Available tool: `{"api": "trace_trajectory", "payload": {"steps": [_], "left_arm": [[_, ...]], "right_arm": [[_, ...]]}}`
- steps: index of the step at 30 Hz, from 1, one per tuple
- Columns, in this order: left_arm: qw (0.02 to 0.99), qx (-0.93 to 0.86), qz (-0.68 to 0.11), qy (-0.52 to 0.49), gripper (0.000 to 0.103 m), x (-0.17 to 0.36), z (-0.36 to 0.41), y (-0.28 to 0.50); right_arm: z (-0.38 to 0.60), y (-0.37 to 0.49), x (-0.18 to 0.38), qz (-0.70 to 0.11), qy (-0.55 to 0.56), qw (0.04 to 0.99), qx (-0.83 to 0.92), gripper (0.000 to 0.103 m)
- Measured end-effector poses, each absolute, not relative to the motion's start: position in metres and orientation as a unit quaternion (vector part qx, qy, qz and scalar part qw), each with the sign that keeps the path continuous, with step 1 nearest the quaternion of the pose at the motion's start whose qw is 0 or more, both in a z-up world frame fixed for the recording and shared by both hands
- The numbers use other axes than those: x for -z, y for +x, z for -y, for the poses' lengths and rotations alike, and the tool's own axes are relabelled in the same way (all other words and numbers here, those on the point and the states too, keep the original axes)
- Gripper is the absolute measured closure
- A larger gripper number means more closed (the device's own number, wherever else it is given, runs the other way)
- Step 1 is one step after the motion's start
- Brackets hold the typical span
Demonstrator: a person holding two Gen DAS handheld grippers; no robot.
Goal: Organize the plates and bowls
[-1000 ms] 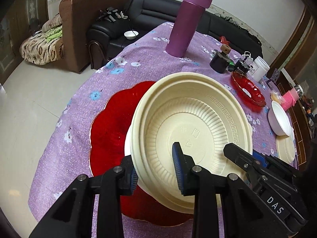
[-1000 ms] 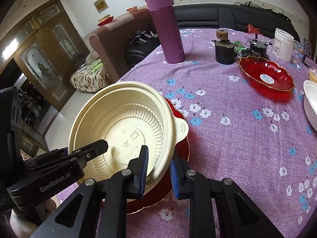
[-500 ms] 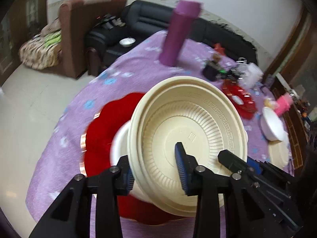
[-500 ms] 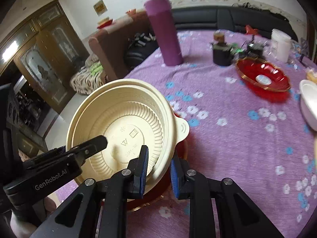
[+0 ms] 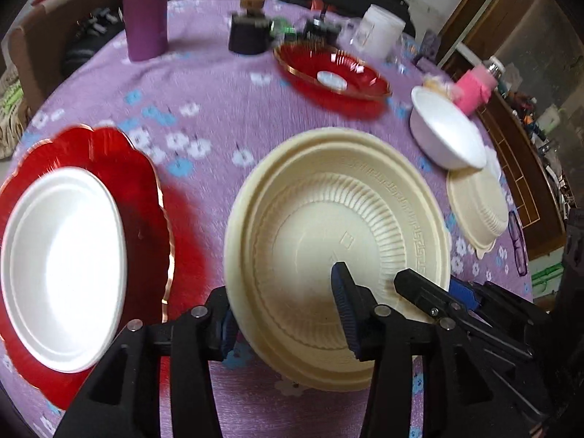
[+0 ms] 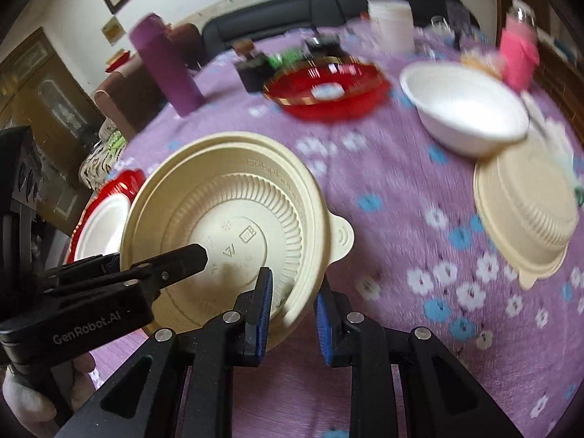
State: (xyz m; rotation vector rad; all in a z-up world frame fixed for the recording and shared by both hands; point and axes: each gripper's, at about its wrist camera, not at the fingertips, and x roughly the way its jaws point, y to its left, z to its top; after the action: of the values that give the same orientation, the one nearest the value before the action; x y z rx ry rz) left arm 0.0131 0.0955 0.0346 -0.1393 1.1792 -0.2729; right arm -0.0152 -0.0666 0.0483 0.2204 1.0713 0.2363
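1. Cream plastic bowl (image 5: 335,252) is hanging tilted above the purple flowered desk (image 5: 219,109), its ribbed inside facing both cameras.
2. Left gripper (image 5: 284,314) is pinching the bowl's near rim at six o'clock, one pad outside the wall and one inside.
3. Right gripper (image 6: 292,301) is clamping the same bowl's rim at five o'clock, beside its small tab handle.
4. At nine o'clock in the left wrist view, a white foam plate (image 5: 62,266) is lying inside a red scalloped plate (image 5: 146,197) on the desk.
5. At three o'clock, a second cream bowl (image 5: 478,208) is sitting upside down, touching a white bowl (image 5: 445,135) just beyond it.
6. Towards twelve o'clock, a red dish (image 5: 328,73) is resting near a dark jar (image 5: 250,33), with a purple flask (image 5: 146,11) standing well apart at eleven o'clock.
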Motion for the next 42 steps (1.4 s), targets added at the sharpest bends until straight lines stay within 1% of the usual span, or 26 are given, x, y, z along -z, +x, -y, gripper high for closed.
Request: {"api": "trace_trajectory", "payload": {"steps": [2, 3, 4, 6, 10, 14, 19, 21, 24, 30, 32, 33, 34, 35, 37, 38, 39, 40, 41, 42], "left_arm": [[0.824, 0.120, -0.551, -0.062, 0.058, -0.040, -0.101, 0.009], [0.825, 0.119, -0.549, -0.060, 0.056, -0.045, -0.103, 0.008], [0.828, 0.116, -0.546, -0.055, 0.051, -0.052, -0.107, 0.006], [0.835, 0.113, -0.537, -0.049, 0.044, -0.068, -0.116, 0.005], [0.845, 0.113, -0.520, -0.053, 0.040, -0.094, -0.129, 0.025], [0.840, 0.129, -0.520, -0.080, 0.039, -0.107, -0.123, 0.075], [0.821, 0.147, -0.539, -0.121, 0.039, -0.085, -0.102, 0.154], [0.804, 0.154, -0.552, -0.158, 0.039, -0.065, -0.094, 0.185], [0.795, 0.144, -0.564, -0.170, 0.039, -0.041, -0.082, 0.211], [0.779, 0.144, -0.584, -0.176, 0.039, -0.013, -0.064, 0.244], [0.786, 0.145, -0.579, -0.162, 0.038, -0.017, -0.055, 0.245], [0.784, 0.153, -0.581, -0.155, 0.038, -0.016, -0.051, 0.246], [0.782, 0.157, -0.584, -0.148, 0.042, -0.016, -0.046, 0.246], [0.784, 0.148, -0.587, -0.138, 0.043, -0.016, -0.044, 0.246], [0.789, 0.139, -0.584, -0.132, 0.045, -0.017, -0.047, 0.245], [0.791, 0.136, -0.581, -0.134, 0.048, -0.019, -0.051, 0.243], [0.792, 0.134, -0.579, -0.139, 0.053, -0.022, -0.057, 0.240], [0.791, 0.136, -0.578, -0.146, 0.058, -0.026, -0.063, 0.236], [0.790, 0.139, -0.577, -0.153, 0.060, -0.029, -0.069, 0.232], [0.792, 0.140, -0.574, -0.157, 0.063, -0.034, -0.074, 0.225]], "right_arm": [[0.076, -0.013, -0.043, -0.515, 0.108, 0.843, -0.110, 0.075], [0.081, -0.013, -0.043, -0.514, 0.110, 0.844, -0.109, 0.073], [0.087, -0.013, -0.046, -0.512, 0.110, 0.845, -0.110, 0.071], [0.096, -0.013, -0.052, -0.506, 0.107, 0.849, -0.110, 0.062], [0.113, -0.002, -0.079, -0.475, 0.095, 0.869, -0.098, 0.060], [0.136, 0.053, -0.108, -0.450, 0.114, 0.881, -0.086, 0.060], [0.156, 0.143, -0.116, -0.440, 0.123, 0.888, -0.063, 0.060], [0.157, 0.173, -0.109, -0.445, 0.118, 0.886, -0.050, 0.060], [0.152, 0.213, -0.085, -0.467, 0.094, 0.879, -0.030, 0.061], [0.138, 0.253, -0.042, -0.516, 0.062, 0.854, -0.021, 0.061], [0.132, 0.257, -0.034, -0.526, 0.046, 0.849, -0.024, 0.061], [0.129, 0.258, -0.031, -0.529, 0.041, 0.847, -0.028, 0.061], [0.127, 0.259, -0.029, -0.531, 0.044, 0.846, -0.032, 0.061], [0.127, 0.260, -0.028, -0.533, 0.054, 0.843, -0.039, 0.062], [0.128, 0.255, -0.032, -0.526, 0.060, 0.848, -0.033, 0.068], [0.129, 0.252, -0.036, -0.520, 0.063, 0.851, -0.034, 0.076], [0.130, 0.249, -0.039, -0.517, 0.067, 0.852, -0.035, 0.083], [0.133, 0.244, -0.043, -0.515, 0.079, 0.852, -0.041, 0.085], [0.133, 0.241, -0.047, -0.514, 0.089, 0.852, -0.046, 0.087], [0.133, 0.234, -0.052, -0.512, 0.100, 0.851, -0.055, 0.087]]}}
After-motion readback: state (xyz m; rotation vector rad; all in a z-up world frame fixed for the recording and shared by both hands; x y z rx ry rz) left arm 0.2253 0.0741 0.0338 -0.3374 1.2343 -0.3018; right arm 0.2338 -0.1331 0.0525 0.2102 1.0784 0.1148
